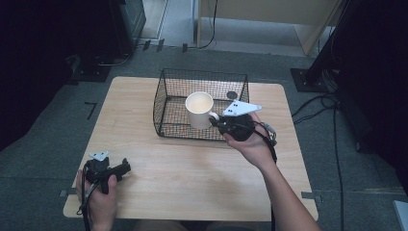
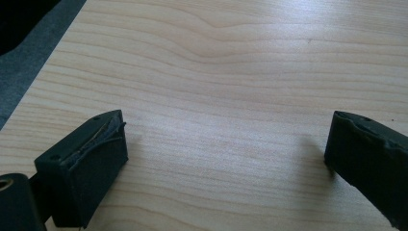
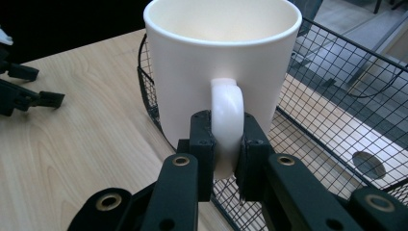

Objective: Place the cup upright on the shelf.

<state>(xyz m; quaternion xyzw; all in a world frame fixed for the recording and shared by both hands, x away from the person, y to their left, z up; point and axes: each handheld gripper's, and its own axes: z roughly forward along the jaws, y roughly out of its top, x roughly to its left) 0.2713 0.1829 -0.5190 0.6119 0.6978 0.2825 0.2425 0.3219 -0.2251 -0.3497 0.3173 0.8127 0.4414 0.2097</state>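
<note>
mug (image 3: 211, 72) base hidden; handle (image 3: 227, 120) partly clamped

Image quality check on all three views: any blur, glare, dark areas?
High view: soft, dark surroundings, table evenly lit. Left gripper view: pale sheen on the wood, near pads slightly soft. Right gripper view: mug sharp, right claw on its handle, basket mesh softer behind.

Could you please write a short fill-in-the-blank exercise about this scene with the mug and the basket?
1. The right gripper is shut on the ____ of the white mug.
2. The mug is held over a black ____ basket.
3. The left gripper has its jaws ____ with nothing between them.
4. The table top is made of light ____.

Missing words: handle; wire; open; wood
</note>
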